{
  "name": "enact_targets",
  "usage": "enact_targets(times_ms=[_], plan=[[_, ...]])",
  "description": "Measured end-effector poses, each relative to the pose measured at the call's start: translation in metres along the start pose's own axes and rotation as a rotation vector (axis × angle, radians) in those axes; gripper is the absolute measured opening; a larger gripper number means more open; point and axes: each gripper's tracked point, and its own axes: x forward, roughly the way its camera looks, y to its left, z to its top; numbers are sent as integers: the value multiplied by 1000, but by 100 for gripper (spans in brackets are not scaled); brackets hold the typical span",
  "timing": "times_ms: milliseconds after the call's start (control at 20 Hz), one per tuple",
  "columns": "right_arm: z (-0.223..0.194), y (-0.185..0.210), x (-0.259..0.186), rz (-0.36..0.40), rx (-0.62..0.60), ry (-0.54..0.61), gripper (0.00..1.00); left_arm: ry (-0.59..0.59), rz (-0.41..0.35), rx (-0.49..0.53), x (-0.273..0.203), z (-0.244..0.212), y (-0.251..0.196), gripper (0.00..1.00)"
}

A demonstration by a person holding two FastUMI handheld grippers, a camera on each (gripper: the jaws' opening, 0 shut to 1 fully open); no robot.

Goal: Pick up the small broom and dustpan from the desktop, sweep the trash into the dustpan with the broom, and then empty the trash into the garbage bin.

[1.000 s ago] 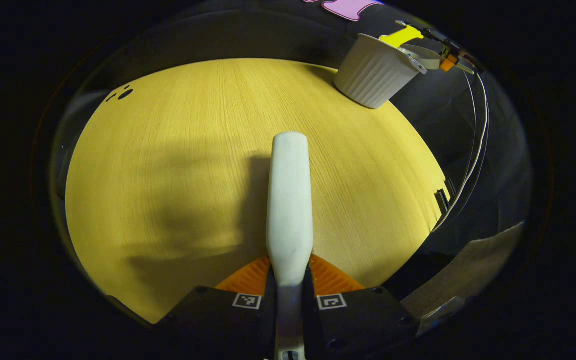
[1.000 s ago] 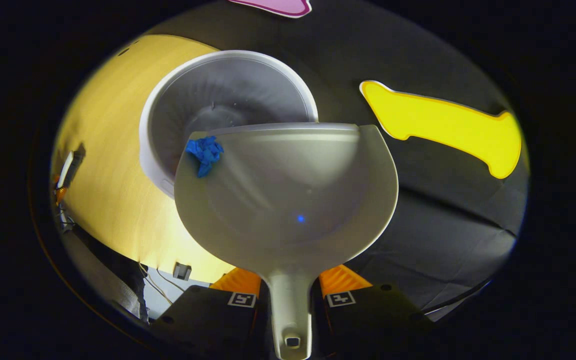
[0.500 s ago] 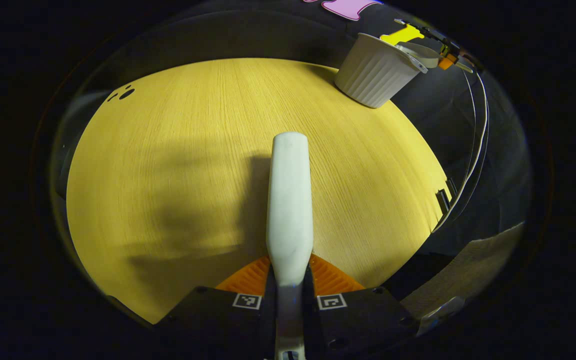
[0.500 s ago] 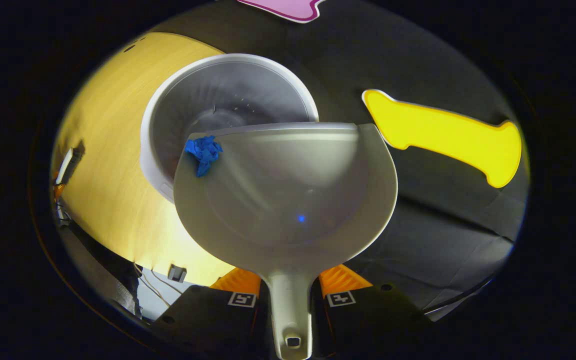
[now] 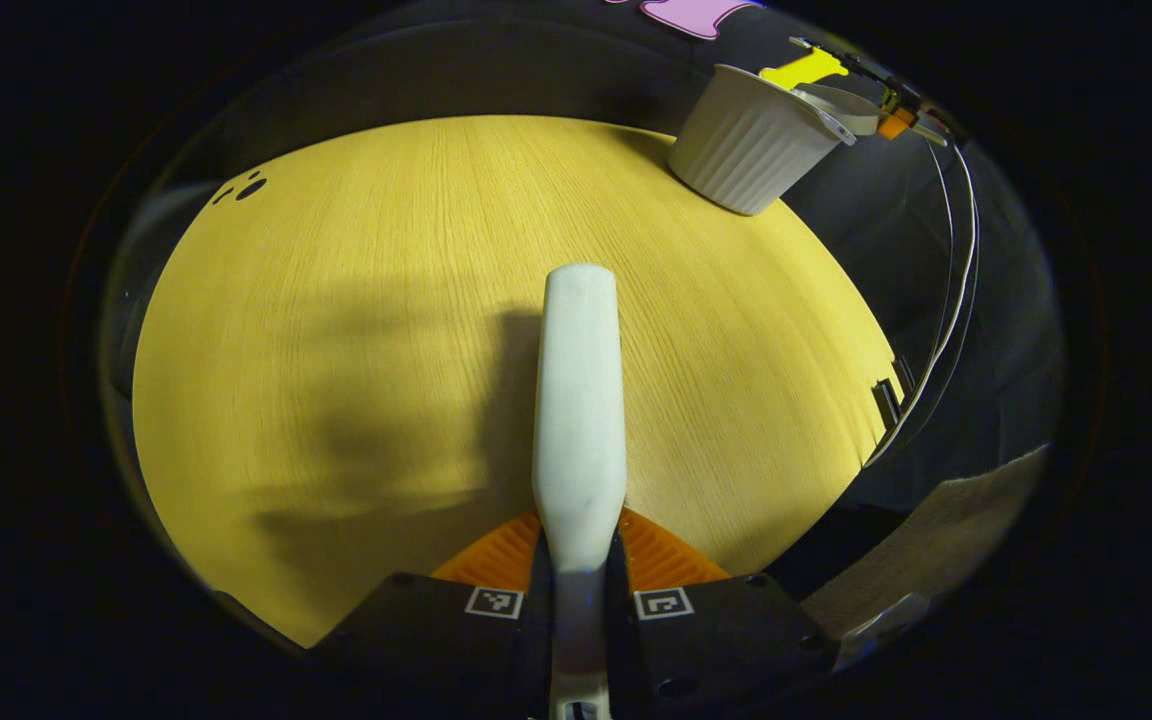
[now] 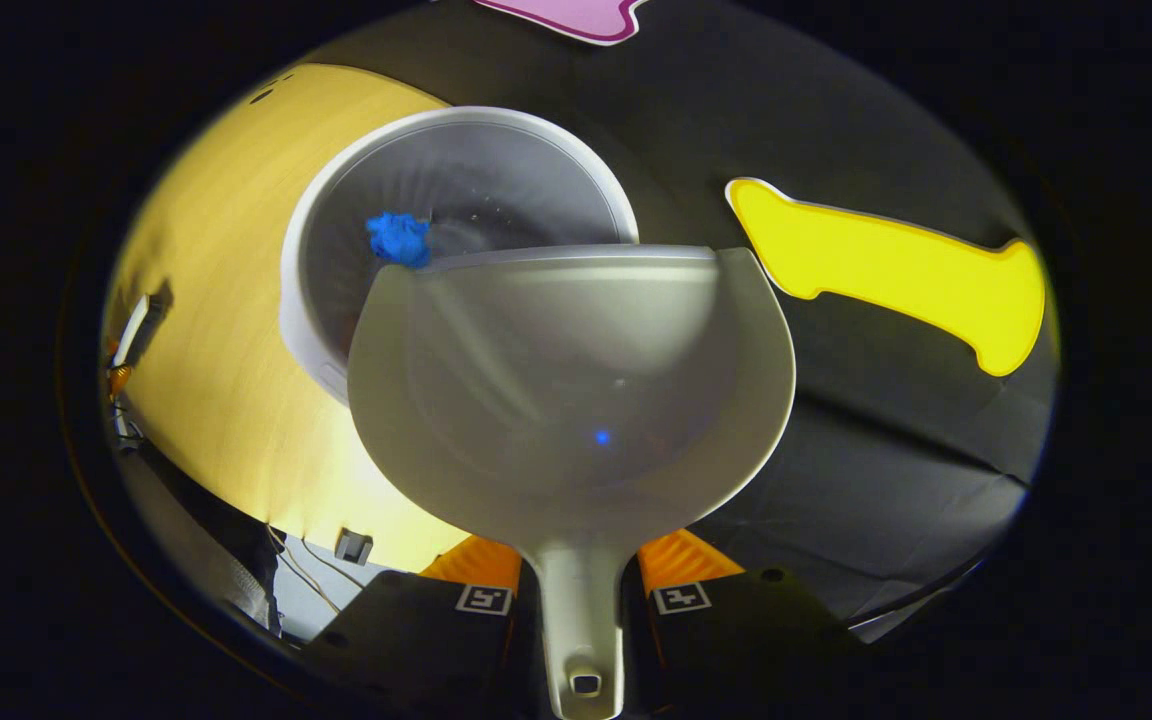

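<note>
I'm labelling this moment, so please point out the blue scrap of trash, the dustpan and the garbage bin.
blue scrap [image 6: 397, 239], right gripper view, middle of the crumpled wad.
dustpan [image 6: 576, 400], right gripper view, inner floor of the scoop.
garbage bin [image 6: 308, 225], right gripper view, left part of its white rim.

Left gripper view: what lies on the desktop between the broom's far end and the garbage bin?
Nothing: in the left gripper view only bare desktop runs from the broom to the garbage bin.

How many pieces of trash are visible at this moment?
1: a crumpled blue scrap just past the dustpan lip, over the open garbage bin. The dustpan hides part of the bin, so others may be hidden.
</note>
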Motion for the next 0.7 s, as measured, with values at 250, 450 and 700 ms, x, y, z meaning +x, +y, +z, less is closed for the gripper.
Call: enact_targets(times_ms=[250,450,700], plan=[[-1,1,-25,62,100,-114,36,-12,12,2,-1,4,1,26],[-11,-1,-61,94,219,-247,36,-31,31,3,-3,10,5,26],[-41,27,-120,187,326,-427,36,-49,58,-2,-8,17,16,26]])
